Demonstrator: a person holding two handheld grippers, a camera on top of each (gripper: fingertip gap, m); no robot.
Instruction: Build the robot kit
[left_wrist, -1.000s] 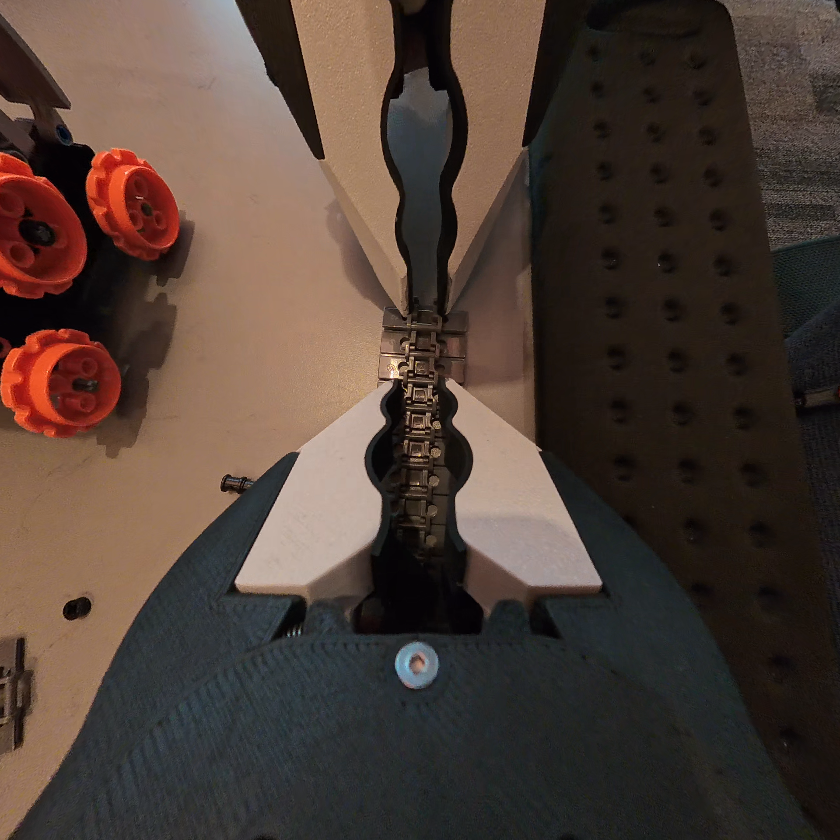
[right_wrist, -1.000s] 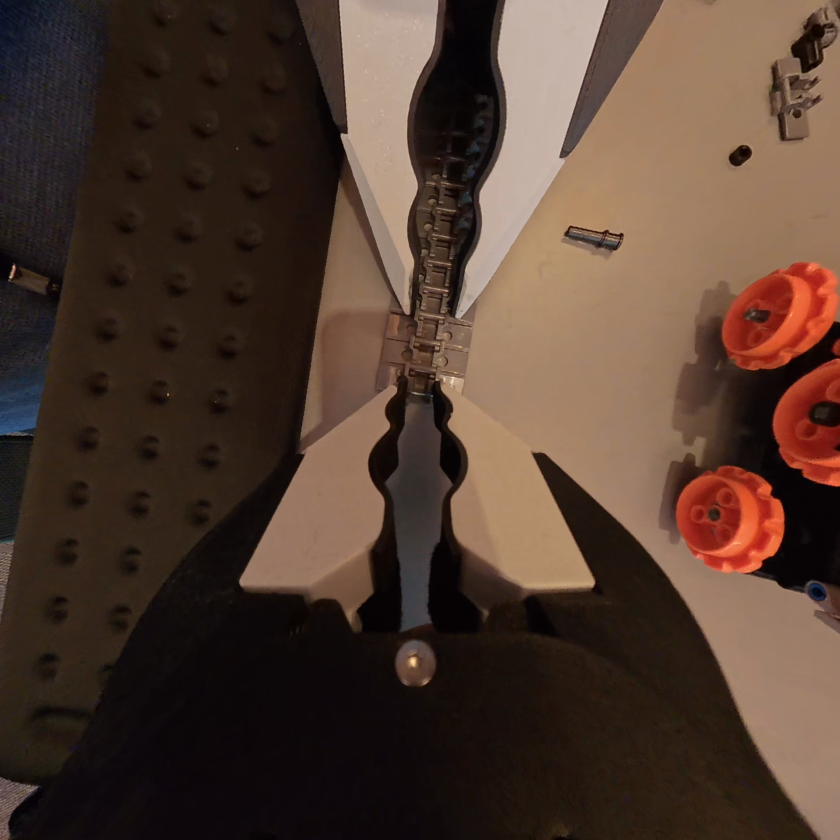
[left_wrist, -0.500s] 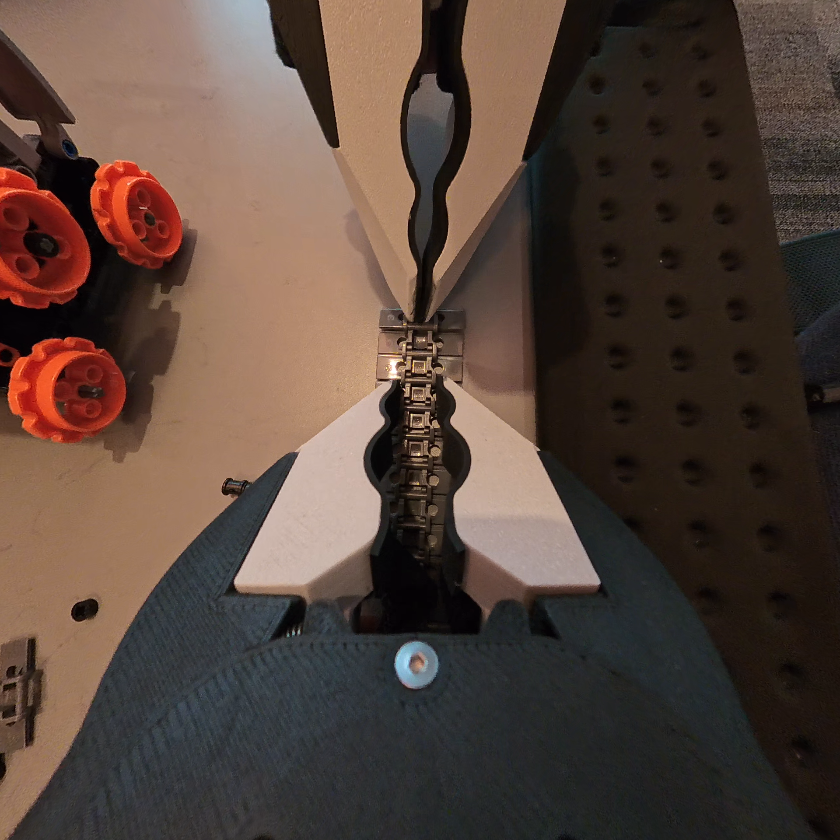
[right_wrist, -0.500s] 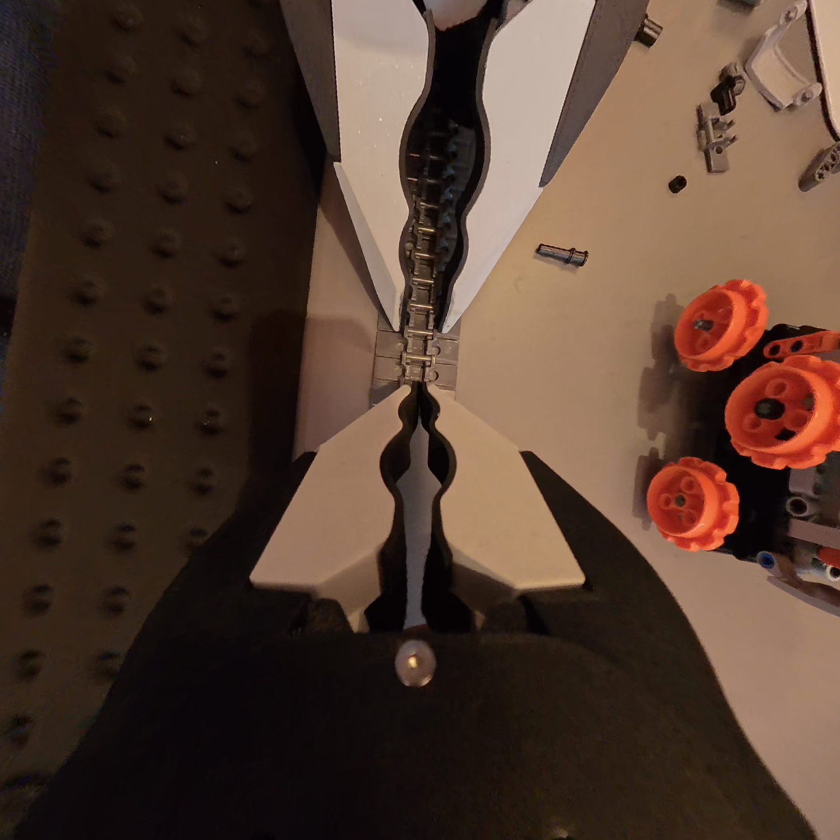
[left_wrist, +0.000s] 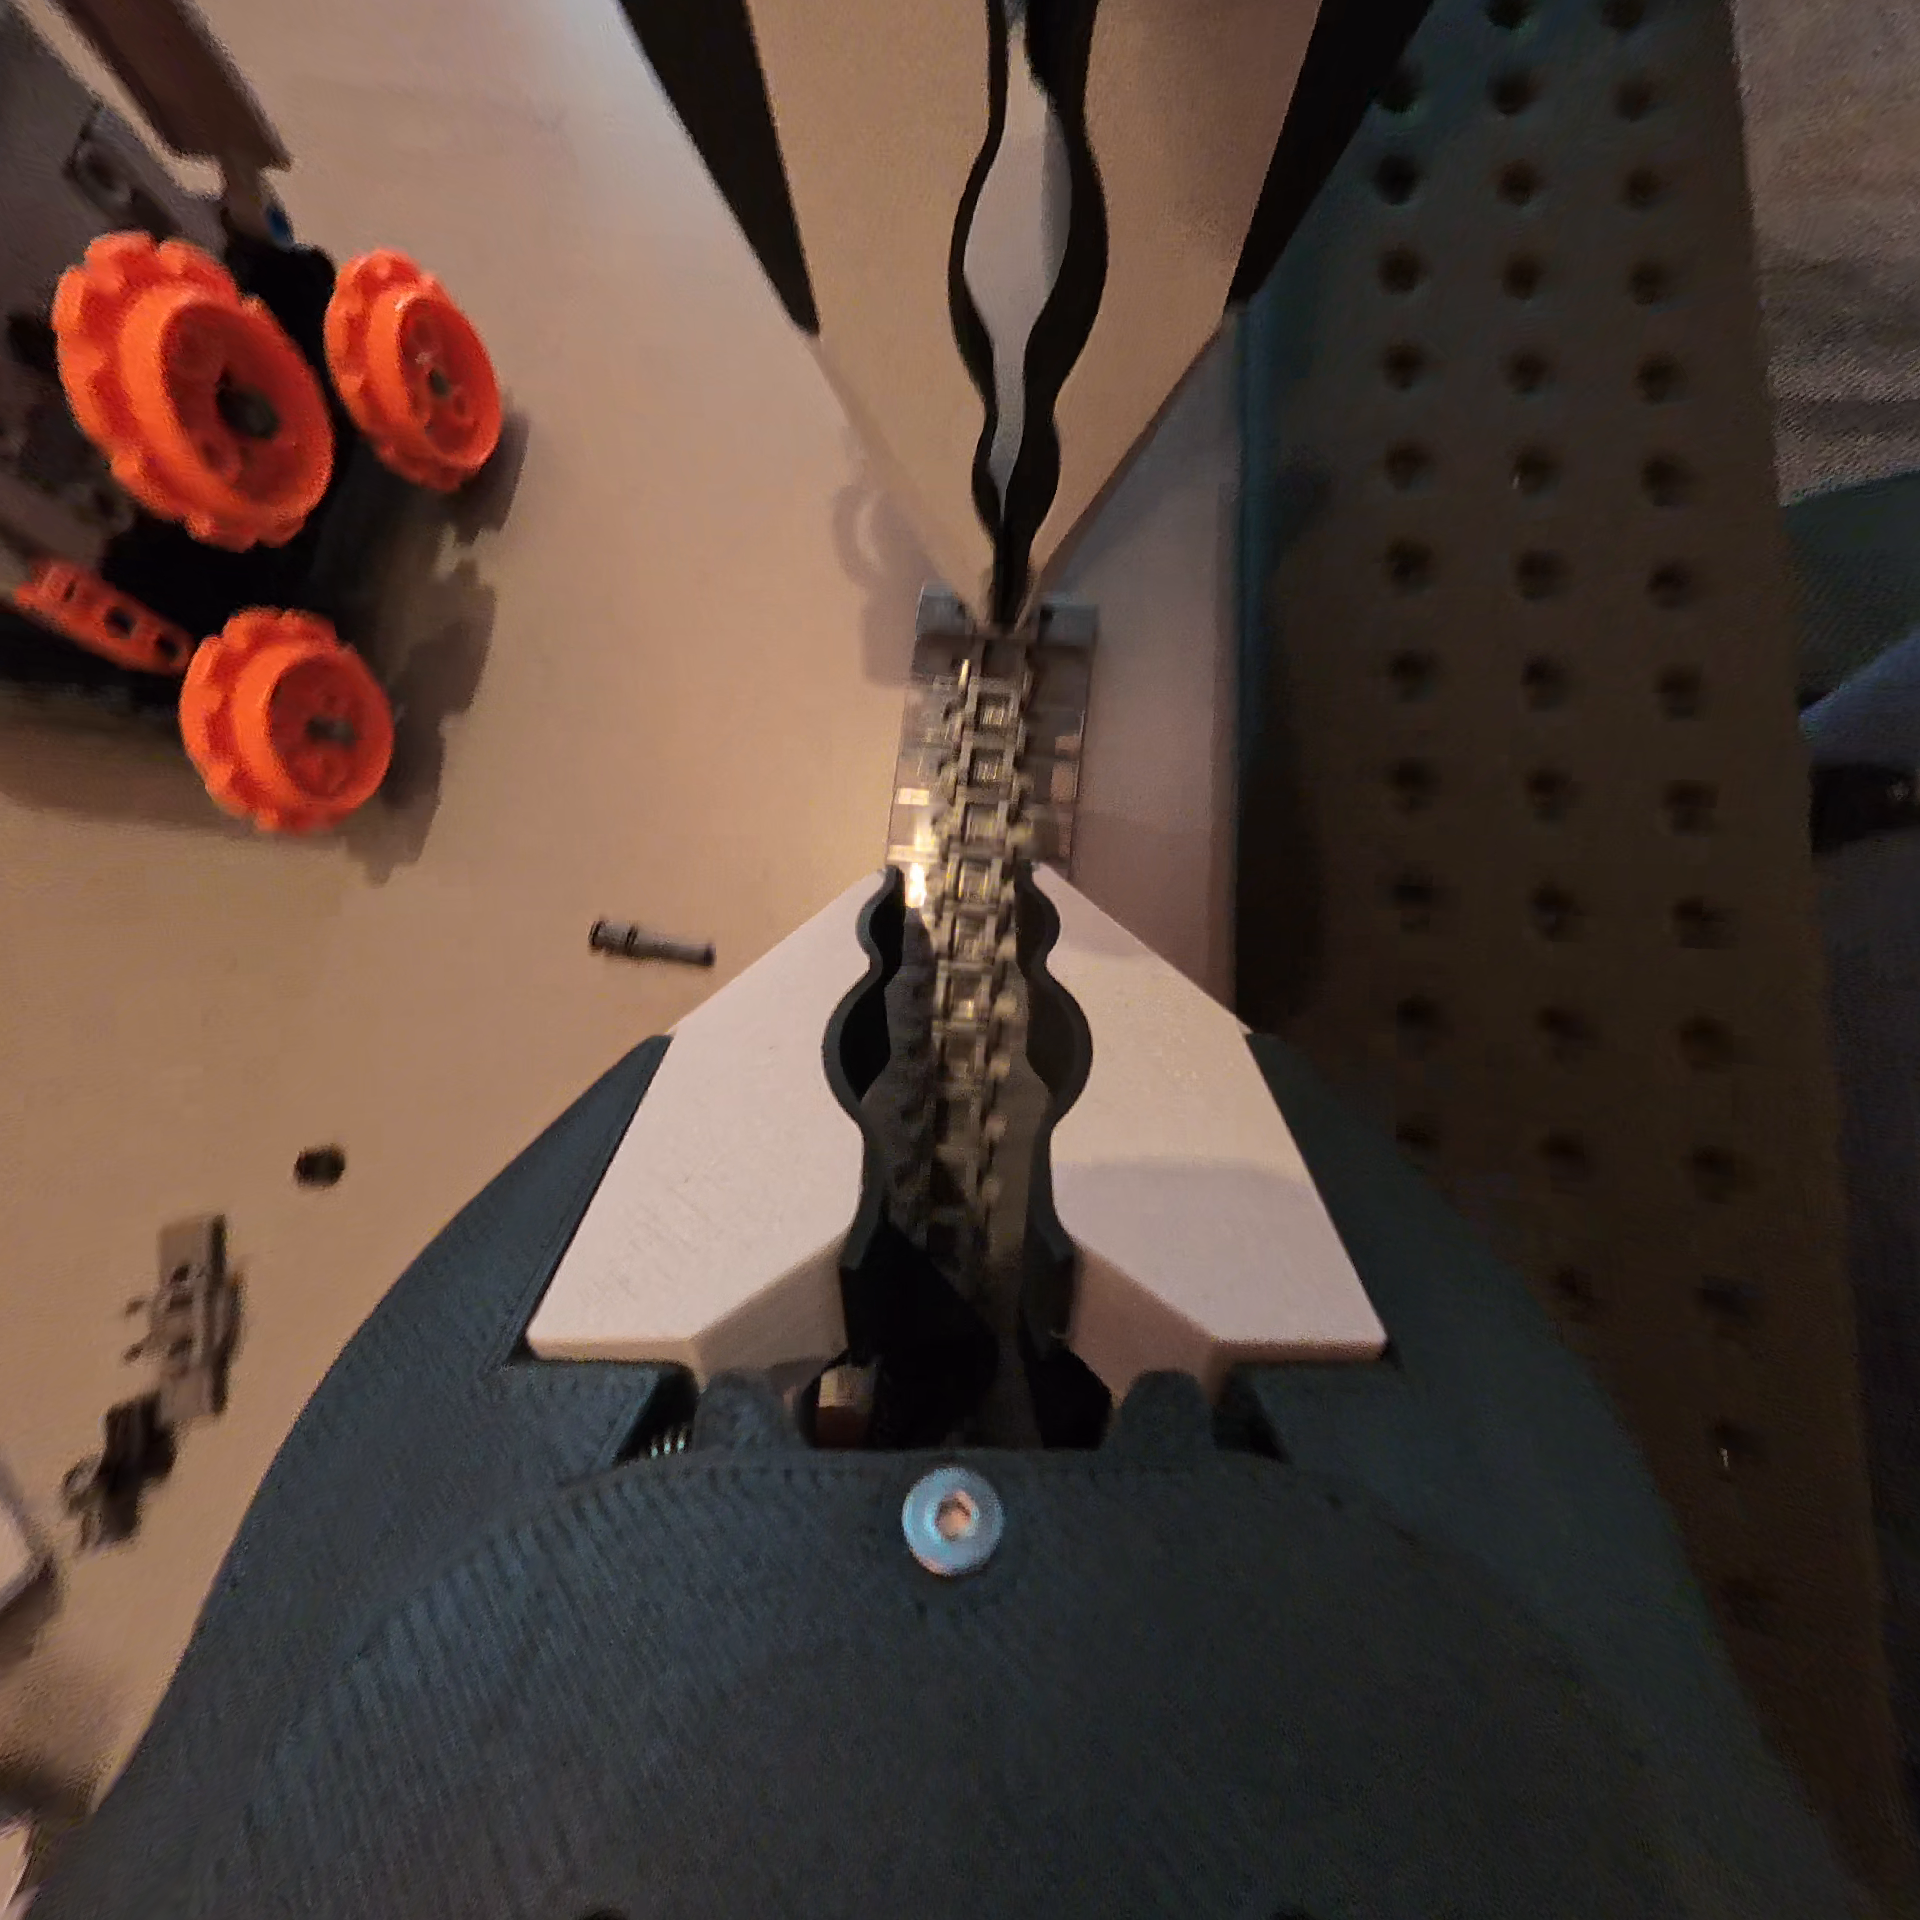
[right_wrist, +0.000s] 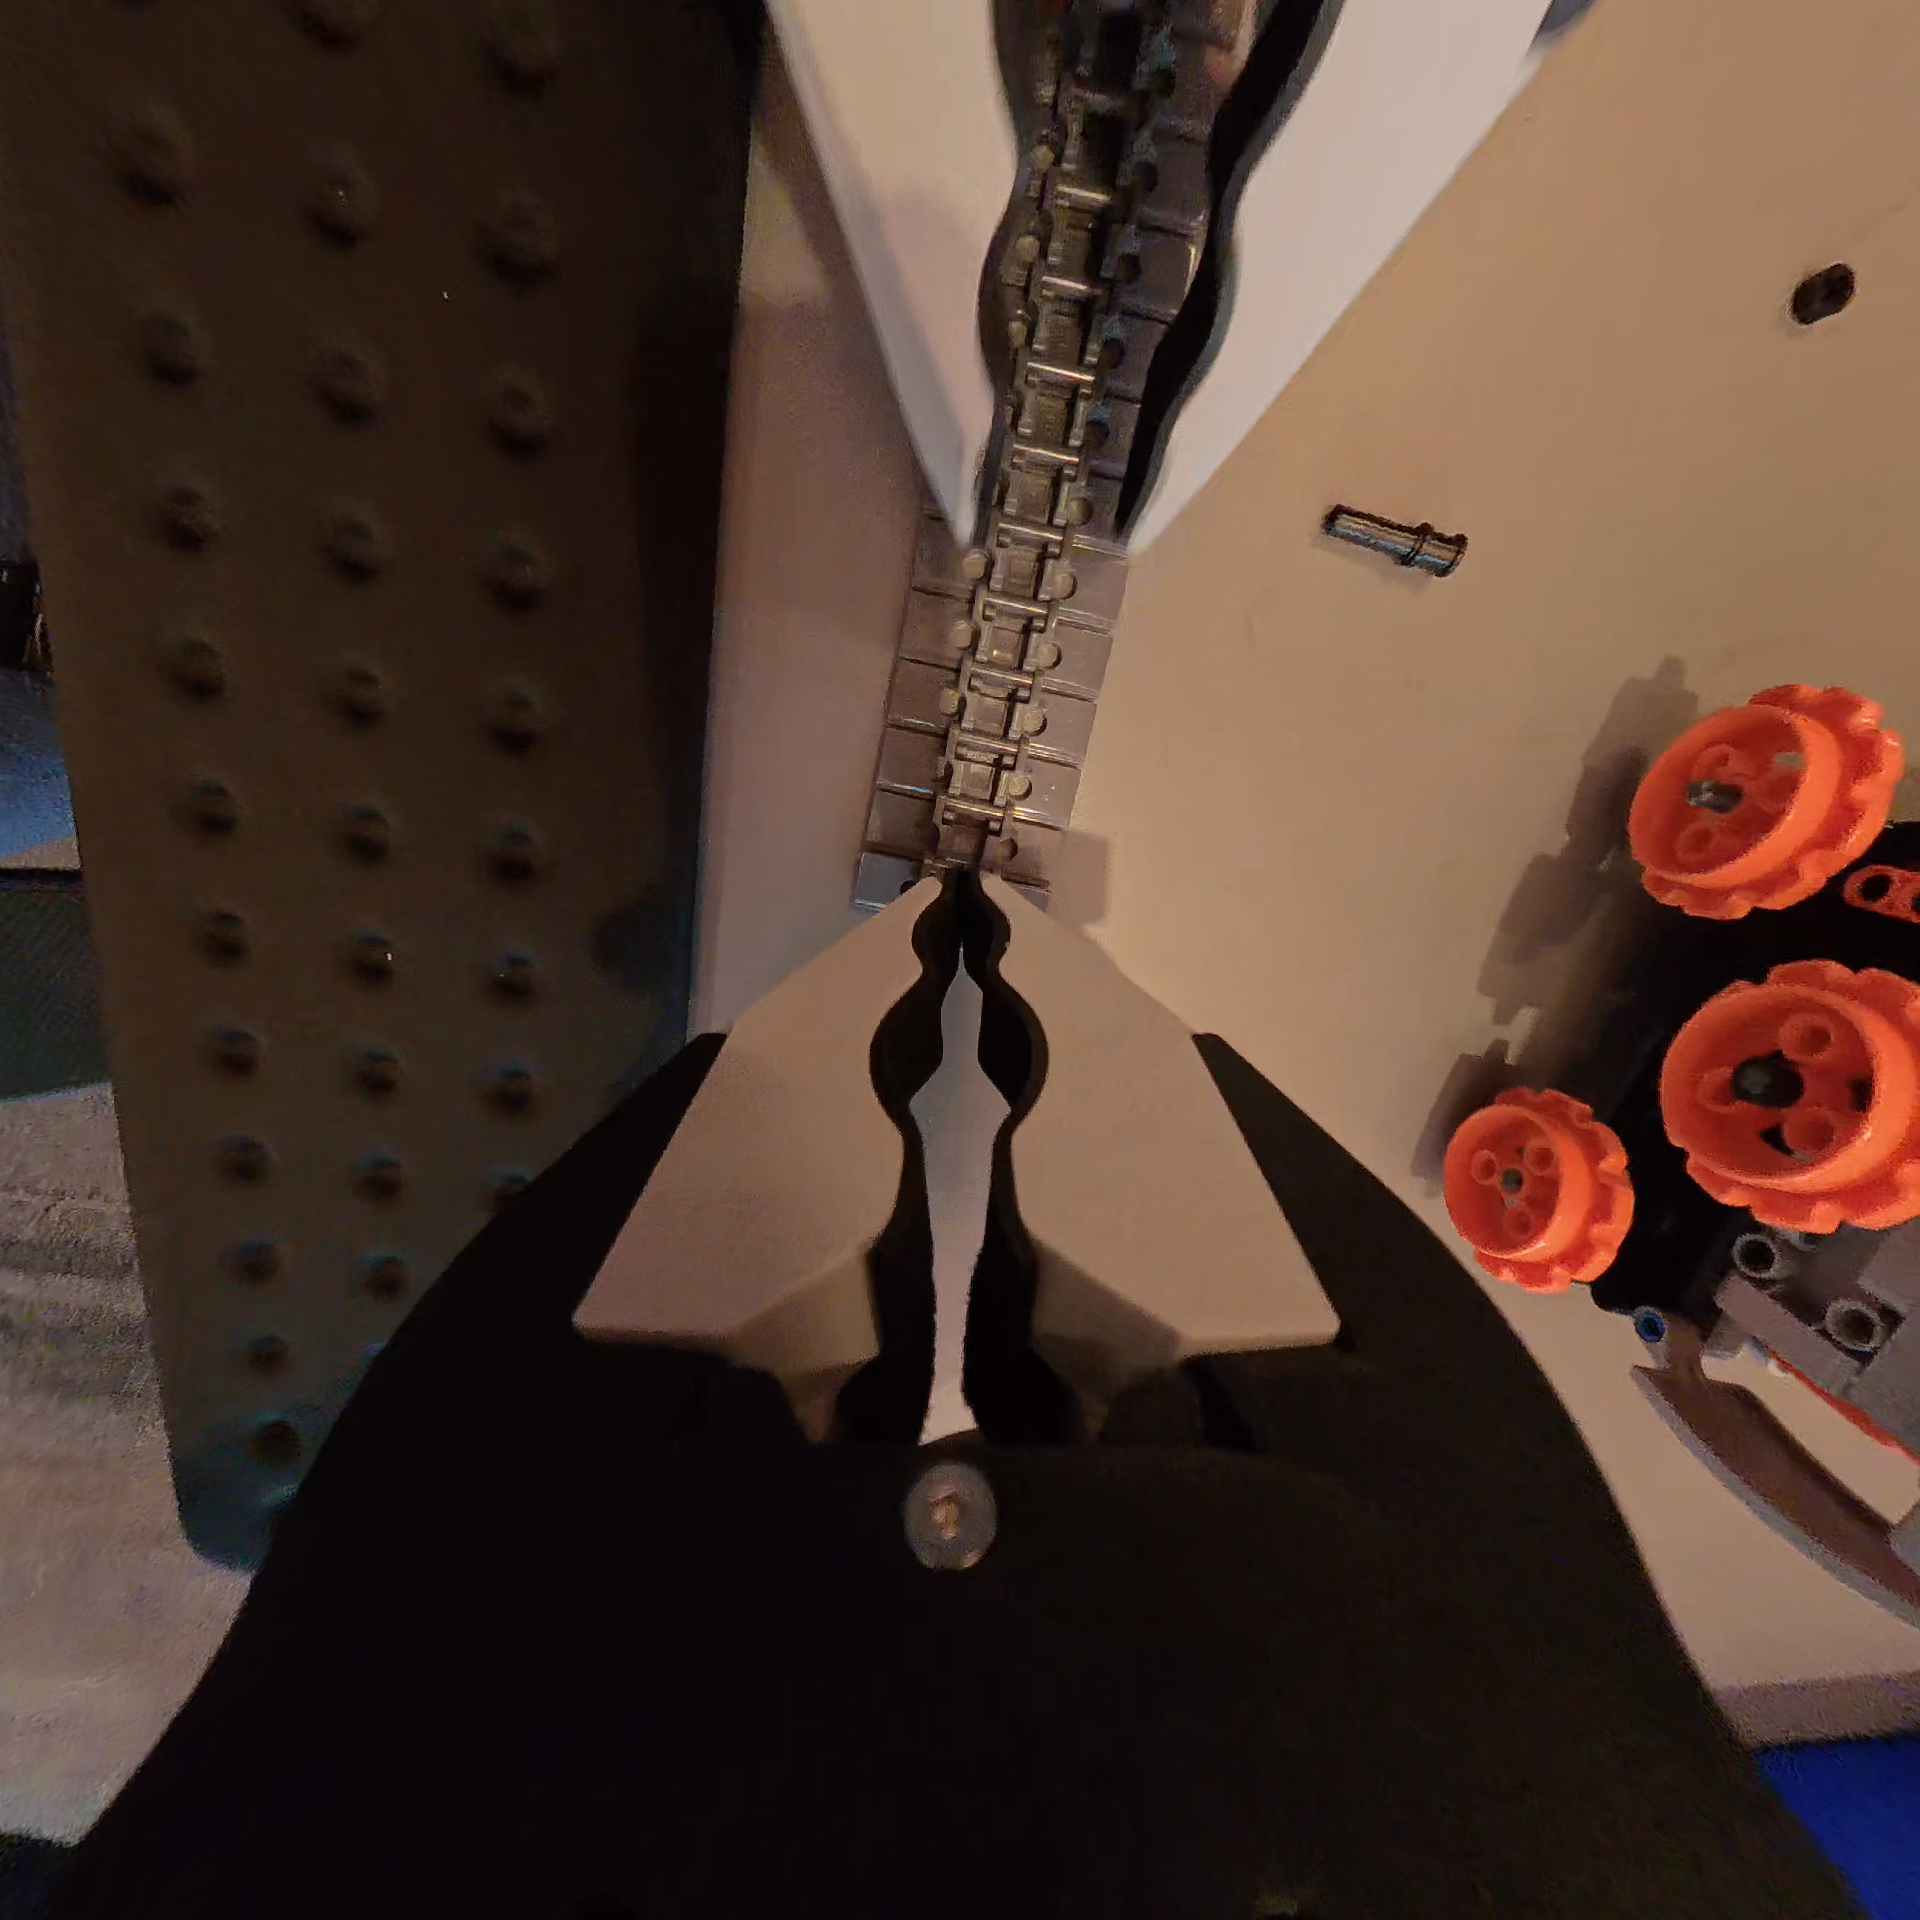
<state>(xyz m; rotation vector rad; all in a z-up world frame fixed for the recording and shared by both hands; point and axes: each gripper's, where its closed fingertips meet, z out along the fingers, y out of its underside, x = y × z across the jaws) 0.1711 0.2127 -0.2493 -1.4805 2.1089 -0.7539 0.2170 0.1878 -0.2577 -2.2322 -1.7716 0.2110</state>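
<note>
A grey toy track chain (left_wrist: 987, 748) stretches between my two grippers above the pale table (left_wrist: 623, 1091). My left gripper (left_wrist: 961, 883) is shut on the bunched part of the chain, which runs back between its wavy black pads. My right gripper (right_wrist: 961, 883) is shut on the chain's end link (right_wrist: 961, 847), tip to tip. Several links (right_wrist: 1003, 696) show flat between the two. The right gripper shows at the top of the left wrist view (left_wrist: 1006, 613), the left gripper at the top of the right wrist view (right_wrist: 1044, 540).
A black toy vehicle with three orange wheels (left_wrist: 197, 384) (right_wrist: 1808, 1091) sits on the table to one side. A black pin (left_wrist: 649, 940) (right_wrist: 1397, 545) and small grey parts (left_wrist: 187, 1288) lie loose. A dark perforated panel (left_wrist: 1507, 727) (right_wrist: 364, 623) borders the other side. About 6 cm separates my left fingertips from my right. My left gripper's tips are some 5 cm from the black pin (right_wrist: 1397, 545). Seen from the left wrist view (left_wrist: 649, 932) as well.
The right gripper's tips have closed fully on the end link. The grippers have moved apart and more links now show between them.
</note>
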